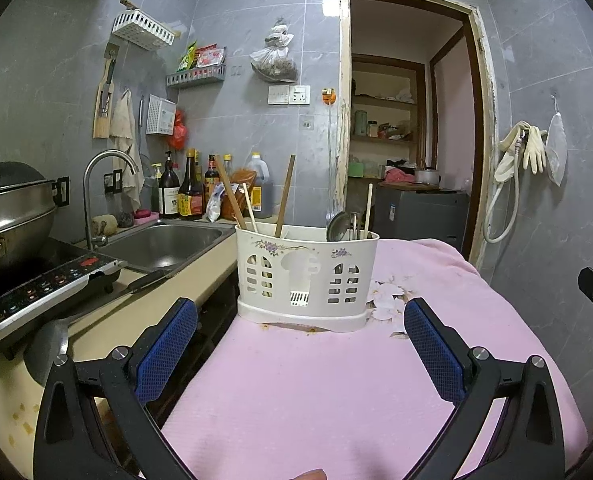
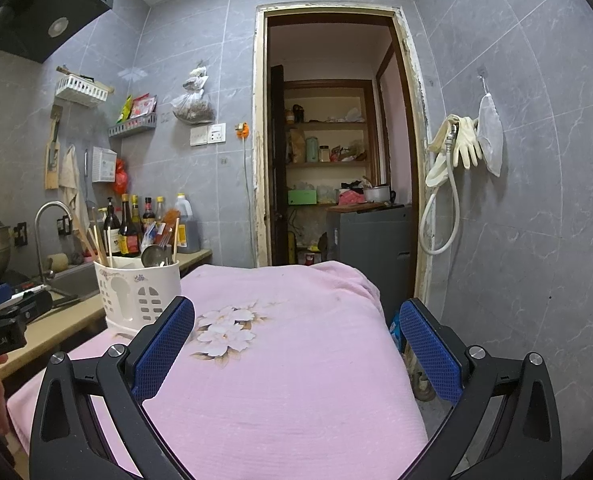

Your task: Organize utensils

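Blue-padded fingers of the left hand-held gripper (image 1: 300,344) stand wide apart, empty, over the pink cloth (image 1: 316,392). Straight ahead sits the white utensil holder (image 1: 306,276) on that cloth, at its edge beside the counter (image 1: 96,332) and sink (image 1: 164,240). Wooden chopsticks (image 1: 284,196) and a metal spoon (image 1: 336,226) stand upright inside. Right hand-held gripper (image 2: 296,344) spreads open too, holder off to its left.

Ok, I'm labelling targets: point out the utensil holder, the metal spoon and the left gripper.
utensil holder (image 1: 304,276), left wrist view, front wall.
metal spoon (image 1: 337,227), left wrist view, bowl above the rim.
left gripper (image 1: 300,346), left wrist view, midway between the fingertips.
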`<state>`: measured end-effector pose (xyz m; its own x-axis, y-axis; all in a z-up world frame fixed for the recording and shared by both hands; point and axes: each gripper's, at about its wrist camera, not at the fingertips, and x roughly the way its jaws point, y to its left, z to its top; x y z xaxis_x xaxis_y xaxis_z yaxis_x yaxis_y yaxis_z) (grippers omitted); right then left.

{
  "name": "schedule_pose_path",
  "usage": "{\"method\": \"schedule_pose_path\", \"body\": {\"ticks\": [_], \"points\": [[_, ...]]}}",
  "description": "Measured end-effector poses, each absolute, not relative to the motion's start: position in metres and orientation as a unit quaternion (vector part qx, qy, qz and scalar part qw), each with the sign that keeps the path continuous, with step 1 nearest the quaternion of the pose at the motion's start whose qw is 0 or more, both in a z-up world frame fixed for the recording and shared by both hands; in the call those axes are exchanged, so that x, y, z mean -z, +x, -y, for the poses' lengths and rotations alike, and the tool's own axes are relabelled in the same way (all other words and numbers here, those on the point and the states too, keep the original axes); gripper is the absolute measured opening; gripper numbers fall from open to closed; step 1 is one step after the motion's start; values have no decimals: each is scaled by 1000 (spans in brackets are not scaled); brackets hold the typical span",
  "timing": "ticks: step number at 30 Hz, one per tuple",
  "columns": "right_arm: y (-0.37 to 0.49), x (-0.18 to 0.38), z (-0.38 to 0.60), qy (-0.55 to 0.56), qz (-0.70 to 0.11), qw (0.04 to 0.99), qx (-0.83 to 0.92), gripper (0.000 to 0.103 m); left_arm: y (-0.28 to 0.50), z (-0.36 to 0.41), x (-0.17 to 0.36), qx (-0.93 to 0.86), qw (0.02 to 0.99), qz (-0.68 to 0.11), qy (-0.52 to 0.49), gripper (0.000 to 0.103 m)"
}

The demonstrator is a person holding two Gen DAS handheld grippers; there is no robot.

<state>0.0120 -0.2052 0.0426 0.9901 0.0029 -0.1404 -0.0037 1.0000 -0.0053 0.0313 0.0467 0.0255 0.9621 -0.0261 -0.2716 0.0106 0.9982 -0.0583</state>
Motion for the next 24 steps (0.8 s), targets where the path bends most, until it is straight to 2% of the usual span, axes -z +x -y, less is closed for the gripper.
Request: {"method": "schedule_pose_path", "body": {"ticks": [24], "points": [[13,-42,203,-4,-72,997,-3,103,31,-46,-26,9,990,-137,-28,102]]}}
